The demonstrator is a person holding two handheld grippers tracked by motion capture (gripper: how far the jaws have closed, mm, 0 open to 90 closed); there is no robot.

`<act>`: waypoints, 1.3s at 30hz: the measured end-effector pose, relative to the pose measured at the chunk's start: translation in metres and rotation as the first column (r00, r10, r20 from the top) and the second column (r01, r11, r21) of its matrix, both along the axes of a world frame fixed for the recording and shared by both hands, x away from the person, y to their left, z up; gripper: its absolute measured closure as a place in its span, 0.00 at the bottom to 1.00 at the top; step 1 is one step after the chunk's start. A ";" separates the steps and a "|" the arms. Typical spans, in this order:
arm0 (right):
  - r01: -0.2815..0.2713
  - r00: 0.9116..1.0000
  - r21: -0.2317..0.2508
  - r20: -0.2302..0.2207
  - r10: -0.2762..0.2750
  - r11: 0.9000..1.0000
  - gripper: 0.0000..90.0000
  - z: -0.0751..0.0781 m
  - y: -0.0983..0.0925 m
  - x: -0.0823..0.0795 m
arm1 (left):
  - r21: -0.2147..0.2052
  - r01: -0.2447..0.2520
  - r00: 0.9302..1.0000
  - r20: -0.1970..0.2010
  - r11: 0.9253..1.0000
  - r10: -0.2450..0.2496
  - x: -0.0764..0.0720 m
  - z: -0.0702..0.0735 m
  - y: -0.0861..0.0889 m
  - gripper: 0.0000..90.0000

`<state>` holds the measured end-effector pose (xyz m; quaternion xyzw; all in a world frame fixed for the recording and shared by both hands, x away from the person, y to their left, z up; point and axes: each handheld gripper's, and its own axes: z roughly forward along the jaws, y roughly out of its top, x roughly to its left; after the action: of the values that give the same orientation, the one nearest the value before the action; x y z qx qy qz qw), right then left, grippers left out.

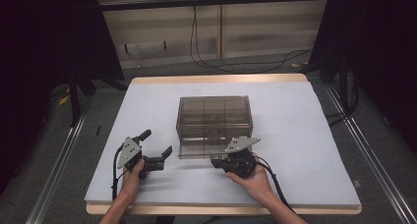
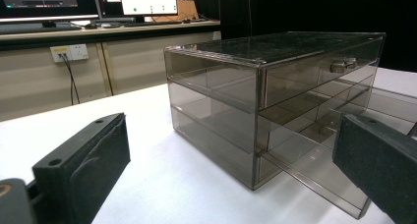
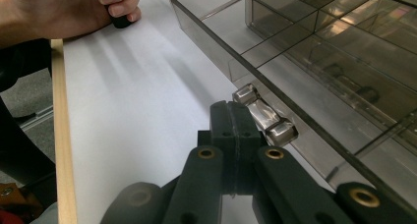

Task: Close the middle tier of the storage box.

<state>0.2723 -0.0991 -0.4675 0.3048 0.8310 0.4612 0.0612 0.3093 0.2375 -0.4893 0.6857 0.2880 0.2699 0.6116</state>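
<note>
The smoky plastic drawer box (image 1: 214, 118) sits mid-table. Its bottom drawer (image 3: 295, 81) is pulled partly out. The right gripper (image 3: 235, 135), jaws pressed together, rests beside the drawer's clear handle (image 3: 265, 118). The left gripper (image 1: 156, 146) waits wide open nearby. Next, it likely pulls or pushes the drawer.

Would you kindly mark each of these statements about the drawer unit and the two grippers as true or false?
1. The bottom drawer of the drawer unit is pulled partly out. True.
2. The left gripper grips the unit's side. False: its jaws stand wide apart beside the unit, touching nothing.
3. The right gripper has its jaws pressed together next to the clear handle of the open drawer. True.
4. The top drawer is pulled out as well. False: it sits flush in the unit, its handle at the front.
5. The unit is solid white. False: it is smoky see-through plastic.
</note>
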 end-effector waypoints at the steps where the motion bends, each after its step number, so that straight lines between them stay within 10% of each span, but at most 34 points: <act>1: 0.002 1.000 -0.002 0.002 -0.002 1.000 1.00 0.000 0.000 0.000 | 0.000 0.000 1.000 0.000 1.000 0.000 0.000 0.000 0.000 0.01; 39: 0.002 1.000 0.016 0.013 -0.002 1.000 1.00 0.000 0.003 0.002 | -0.002 0.000 1.000 0.001 1.000 0.000 0.000 0.000 0.000 0.01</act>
<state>0.2743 -0.0962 -0.4671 0.3032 0.8265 0.4700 0.0647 0.3093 0.2376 -0.4894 0.6849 0.2880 0.2701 0.6124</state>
